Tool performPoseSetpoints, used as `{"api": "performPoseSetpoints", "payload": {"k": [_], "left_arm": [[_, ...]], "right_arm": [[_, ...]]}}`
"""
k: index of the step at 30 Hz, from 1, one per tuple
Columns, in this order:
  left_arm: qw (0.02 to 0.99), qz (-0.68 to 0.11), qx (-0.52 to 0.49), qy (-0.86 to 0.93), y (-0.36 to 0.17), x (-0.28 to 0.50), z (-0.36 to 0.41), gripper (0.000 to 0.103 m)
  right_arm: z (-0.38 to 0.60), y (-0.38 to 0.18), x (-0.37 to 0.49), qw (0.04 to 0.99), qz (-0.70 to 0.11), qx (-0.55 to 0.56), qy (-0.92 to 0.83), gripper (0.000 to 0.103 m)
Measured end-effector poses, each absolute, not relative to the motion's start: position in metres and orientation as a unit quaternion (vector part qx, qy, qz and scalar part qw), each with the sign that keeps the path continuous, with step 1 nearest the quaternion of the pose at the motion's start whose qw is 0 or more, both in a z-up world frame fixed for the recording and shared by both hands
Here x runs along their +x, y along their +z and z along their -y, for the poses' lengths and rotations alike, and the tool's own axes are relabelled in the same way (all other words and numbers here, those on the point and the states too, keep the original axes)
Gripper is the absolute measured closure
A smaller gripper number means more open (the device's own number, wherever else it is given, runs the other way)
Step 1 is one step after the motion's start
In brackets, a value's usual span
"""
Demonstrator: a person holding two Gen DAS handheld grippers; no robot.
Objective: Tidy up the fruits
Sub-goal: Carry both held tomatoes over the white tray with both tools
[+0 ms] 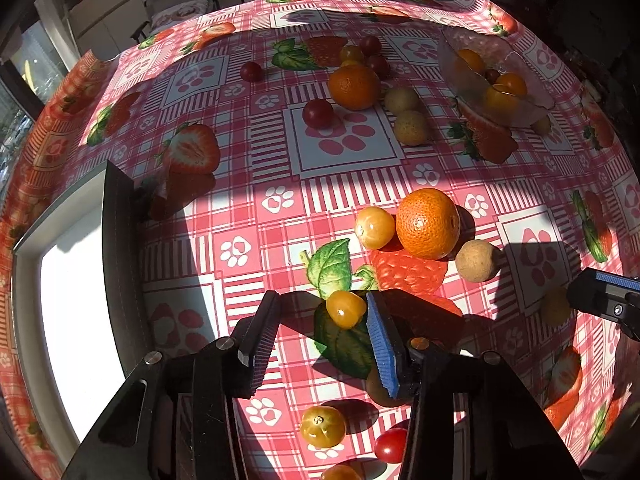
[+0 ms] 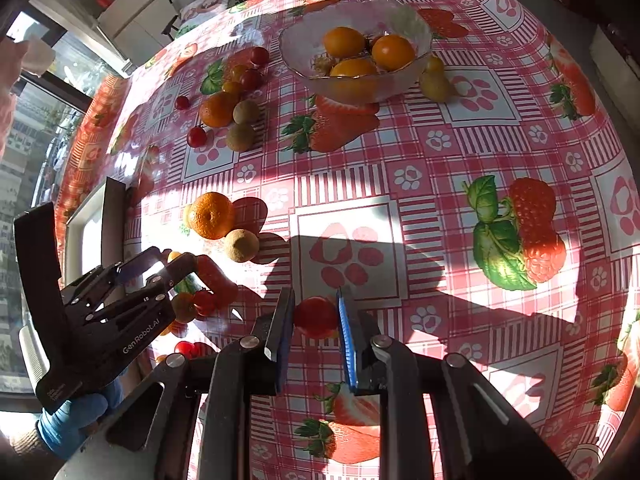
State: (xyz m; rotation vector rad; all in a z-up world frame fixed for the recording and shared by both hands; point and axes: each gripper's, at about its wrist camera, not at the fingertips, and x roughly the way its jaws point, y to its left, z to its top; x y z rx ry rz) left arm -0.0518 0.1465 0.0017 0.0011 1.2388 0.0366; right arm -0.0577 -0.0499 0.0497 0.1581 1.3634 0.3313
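My left gripper (image 1: 322,300) points down at the strawberry-print tablecloth. A small yellow cherry tomato (image 1: 346,309) lies between its fingers, against the blue right pad (image 1: 382,340), with a clear gap to the left finger, so the gripper is open. From the right wrist view the left gripper (image 2: 170,258) shows at the left. My right gripper (image 2: 314,300) is shut on a red cherry tomato (image 2: 316,317) above the cloth. A glass bowl (image 2: 304,64) at the far side holds several yellow-orange tomatoes.
A mandarin (image 1: 428,224), a yellow tomato (image 1: 375,227) and a brown longan (image 1: 478,261) lie just ahead. More fruit is scattered farther back around a second mandarin (image 1: 354,87). A dark-walled white tray (image 1: 116,240) sits at the left. A blue-gloved hand (image 2: 72,420) holds the left gripper.
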Motion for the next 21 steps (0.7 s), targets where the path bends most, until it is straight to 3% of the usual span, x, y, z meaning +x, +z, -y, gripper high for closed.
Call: {"api": "performPoseSetpoints", "payload": {"k": [3,21], "left_arm": [[0.815,-0.580,0.002,0.006,0.002,-0.057,-0.140,0.084],[0.826,-0.554,-0.086,0.053,0.057,-0.113,-0.220,0.084]], "right_arm": [[0.049,0.051,-0.058,0.762,-0.625,0.076,0.153,0.080],[-0.036,0.078,-0.081,0.749,-0.616,0.042,0.241,0.080]]}}
